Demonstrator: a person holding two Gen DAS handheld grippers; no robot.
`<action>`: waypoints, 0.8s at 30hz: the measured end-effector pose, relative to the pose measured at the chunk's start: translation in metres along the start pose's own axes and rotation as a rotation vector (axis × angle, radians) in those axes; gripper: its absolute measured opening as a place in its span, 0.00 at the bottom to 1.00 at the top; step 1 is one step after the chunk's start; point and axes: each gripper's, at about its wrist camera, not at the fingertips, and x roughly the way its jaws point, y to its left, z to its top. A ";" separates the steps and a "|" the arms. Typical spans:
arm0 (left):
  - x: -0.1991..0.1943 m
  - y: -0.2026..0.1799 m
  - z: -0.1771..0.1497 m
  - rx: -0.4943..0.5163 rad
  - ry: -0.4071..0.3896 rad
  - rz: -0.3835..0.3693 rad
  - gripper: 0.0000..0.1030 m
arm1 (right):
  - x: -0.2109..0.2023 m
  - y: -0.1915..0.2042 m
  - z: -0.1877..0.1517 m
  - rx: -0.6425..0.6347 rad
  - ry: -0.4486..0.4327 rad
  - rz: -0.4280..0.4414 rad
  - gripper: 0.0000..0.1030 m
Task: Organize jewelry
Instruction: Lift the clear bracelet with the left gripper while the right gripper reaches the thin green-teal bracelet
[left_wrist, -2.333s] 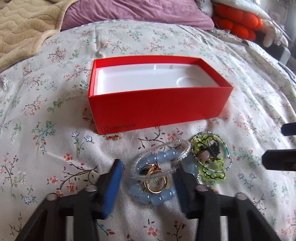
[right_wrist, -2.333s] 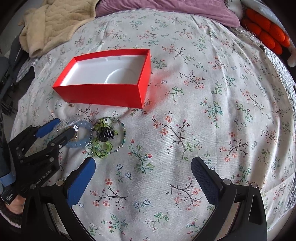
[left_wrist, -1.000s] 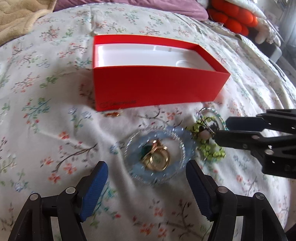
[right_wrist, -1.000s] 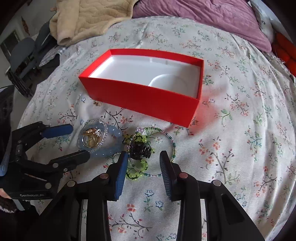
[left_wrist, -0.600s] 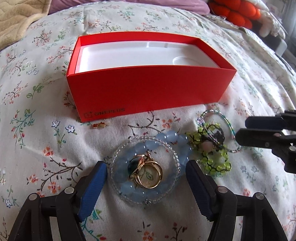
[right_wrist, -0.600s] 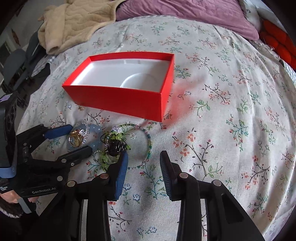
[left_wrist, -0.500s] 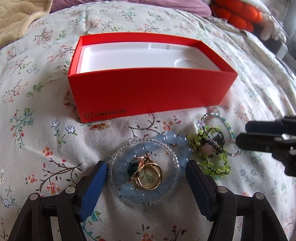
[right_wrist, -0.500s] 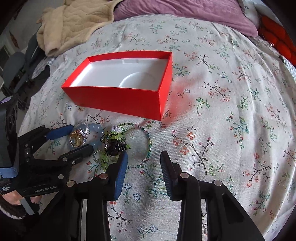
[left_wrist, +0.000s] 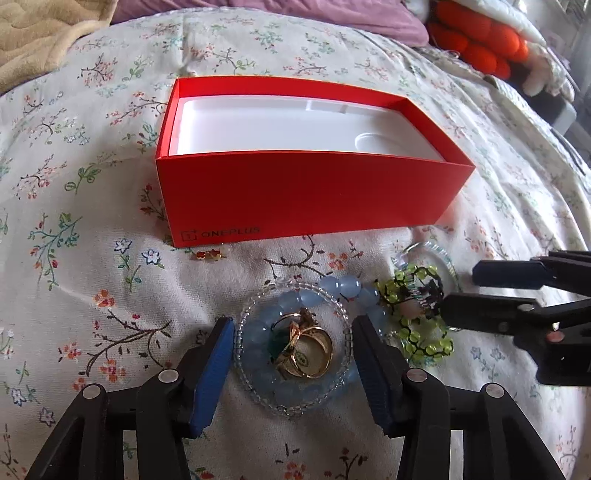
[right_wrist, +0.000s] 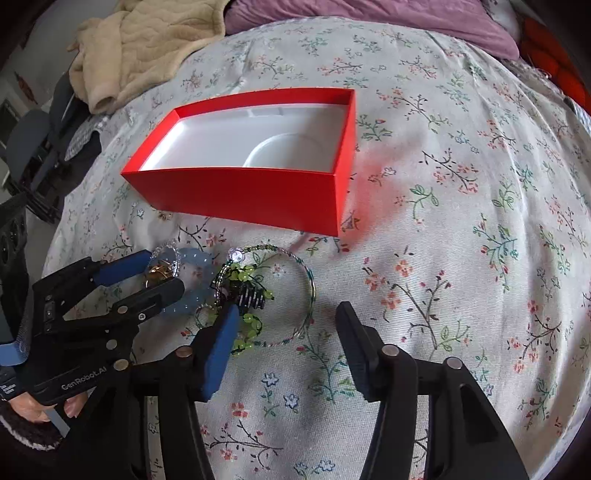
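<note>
An open red box (left_wrist: 314, 195) with a white inner tray lies on the floral bedspread; it also shows in the right wrist view (right_wrist: 258, 195). In front of it lies a blue bead bracelet (left_wrist: 258, 362) with a clear bead ring and gold rings (left_wrist: 306, 350) inside. My left gripper (left_wrist: 293, 343) is open, its pads on either side of this bracelet. To the right lie a green bead bracelet (left_wrist: 424, 343) and a black hair claw (right_wrist: 253, 295) inside a thin bead bangle (right_wrist: 310, 280). My right gripper (right_wrist: 284, 332) is open over them.
A small red and gold earring (left_wrist: 211, 254) lies by the box's front left corner. A beige blanket (right_wrist: 140, 44) and purple pillow (right_wrist: 369, 11) lie at the far end of the bed. An orange plush (left_wrist: 476, 37) sits far right.
My left gripper has narrowed and moved forward around the blue bracelet. My right gripper has opened wider and moved in over the green bracelet and bangle.
</note>
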 end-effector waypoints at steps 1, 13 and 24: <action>-0.002 0.000 0.000 0.006 -0.004 0.004 0.53 | 0.001 0.002 0.000 -0.008 0.001 0.000 0.62; -0.027 0.011 0.000 -0.003 -0.049 0.021 0.53 | 0.003 0.014 0.006 -0.039 0.004 0.049 0.65; -0.034 0.019 -0.009 -0.022 -0.042 0.029 0.53 | 0.023 0.025 0.005 -0.096 0.025 0.013 0.69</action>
